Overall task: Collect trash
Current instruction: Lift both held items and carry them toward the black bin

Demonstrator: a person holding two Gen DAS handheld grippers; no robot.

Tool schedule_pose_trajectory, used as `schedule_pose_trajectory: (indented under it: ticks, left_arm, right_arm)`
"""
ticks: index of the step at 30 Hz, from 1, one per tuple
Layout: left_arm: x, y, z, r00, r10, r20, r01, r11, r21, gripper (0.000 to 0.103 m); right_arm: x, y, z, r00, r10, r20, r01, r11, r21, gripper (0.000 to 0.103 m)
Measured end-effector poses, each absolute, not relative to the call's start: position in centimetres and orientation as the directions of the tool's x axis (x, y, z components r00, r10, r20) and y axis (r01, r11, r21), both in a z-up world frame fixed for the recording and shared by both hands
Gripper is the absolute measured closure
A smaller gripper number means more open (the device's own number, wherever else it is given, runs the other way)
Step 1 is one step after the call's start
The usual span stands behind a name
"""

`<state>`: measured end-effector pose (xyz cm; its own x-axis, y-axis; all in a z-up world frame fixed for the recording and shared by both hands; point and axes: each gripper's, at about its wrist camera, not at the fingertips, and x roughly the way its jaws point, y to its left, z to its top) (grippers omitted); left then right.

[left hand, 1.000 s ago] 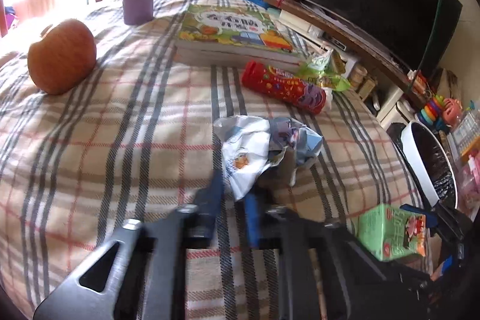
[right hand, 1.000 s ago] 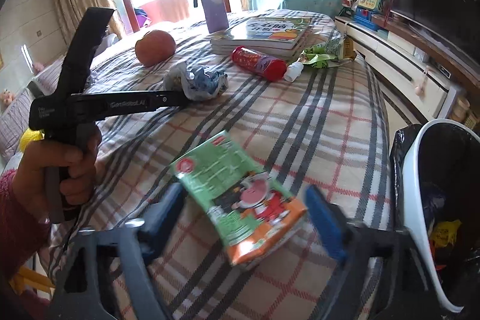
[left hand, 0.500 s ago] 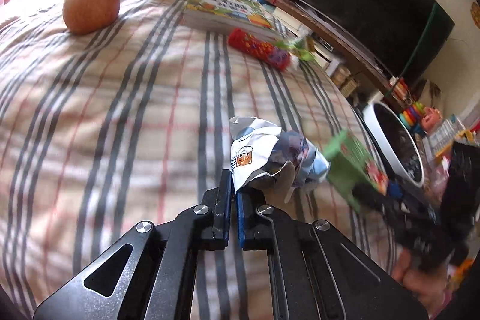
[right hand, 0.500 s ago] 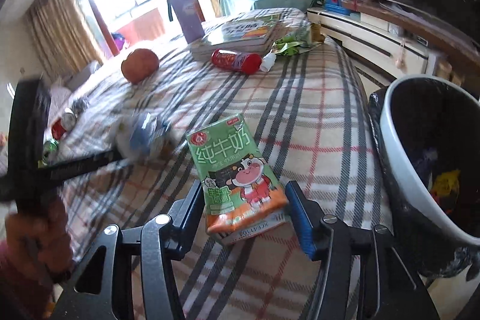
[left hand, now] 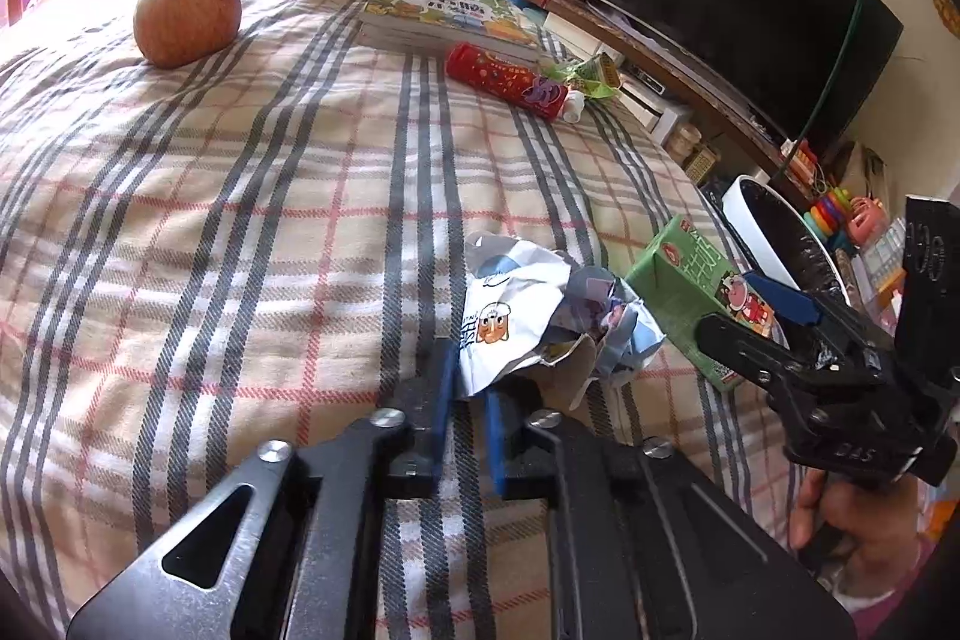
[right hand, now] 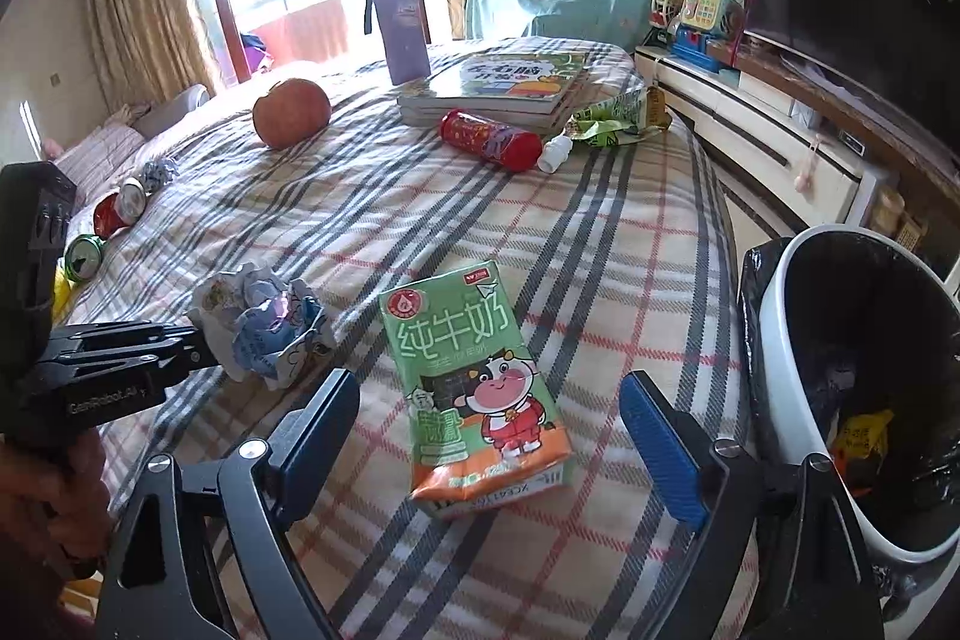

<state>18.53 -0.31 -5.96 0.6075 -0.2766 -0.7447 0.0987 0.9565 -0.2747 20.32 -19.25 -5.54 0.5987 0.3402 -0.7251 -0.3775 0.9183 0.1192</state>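
My left gripper (left hand: 467,388) is shut on a crumpled white and blue wrapper (left hand: 540,316), which is held just above the plaid bed cover; the wrapper also shows in the right wrist view (right hand: 264,322). A green milk carton (right hand: 480,382) lies flat on the cover between the wide-open fingers of my right gripper (right hand: 492,412), untouched by either pad. In the left wrist view the carton (left hand: 696,292) sits just right of the wrapper. A white bin with a black liner (right hand: 864,400) stands at the bed's right edge, with some trash inside.
Farther back lie a red snack tube (right hand: 489,139), a small white bottle (right hand: 555,153), a green wrapper (right hand: 612,124), books (right hand: 504,88), an apple (right hand: 291,112) and a purple bottle (right hand: 399,34). Cans (right hand: 114,214) lie at the left. A TV cabinet (right hand: 780,142) runs along the right.
My right gripper has opened and the milk carton now lies on the cover between its fingers. My left gripper keeps its hold on the wrapper and has moved it beside the carton.
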Motion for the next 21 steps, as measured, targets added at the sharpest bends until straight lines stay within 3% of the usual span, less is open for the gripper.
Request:
schedule_pose_trajectory:
  ticks: [1, 4, 6, 8, 21]
  left_arm:
    - [18.5, -0.4, -5.9, 0.613, -0.271, -0.742, 0.1, 0.958, -0.267, 0.079]
    - [18.5, -1.1, -5.7, 0.627, -0.263, -0.733, 0.119, 0.963, -0.244, 0.077]
    - [18.6, -1.7, -5.7, 0.624, -0.264, -0.736, 0.136, 0.964, -0.23, 0.08]
    - [18.6, -2.2, -5.8, 0.617, -0.264, -0.741, 0.156, 0.964, -0.214, 0.098]
    - [17.3, -3.1, -5.0, 0.637, -0.263, -0.725, 0.166, 0.965, -0.204, 0.101]
  right_arm:
    - [20.5, -19.2, -5.7, 0.592, 0.337, -0.732, -0.372, 0.92, 0.123, 0.027]
    - [20.6, -19.4, -6.0, 0.586, 0.326, -0.742, -0.356, 0.926, 0.125, 0.047]
    - [20.3, -19.5, -5.9, 0.599, 0.316, -0.736, -0.344, 0.931, 0.12, 0.048]
    - [20.0, -19.9, -5.8, 0.607, 0.318, -0.728, -0.331, 0.934, 0.132, 0.052]
    - [17.7, -22.5, -4.8, 0.641, 0.359, -0.678, -0.264, 0.933, 0.244, 0.055]
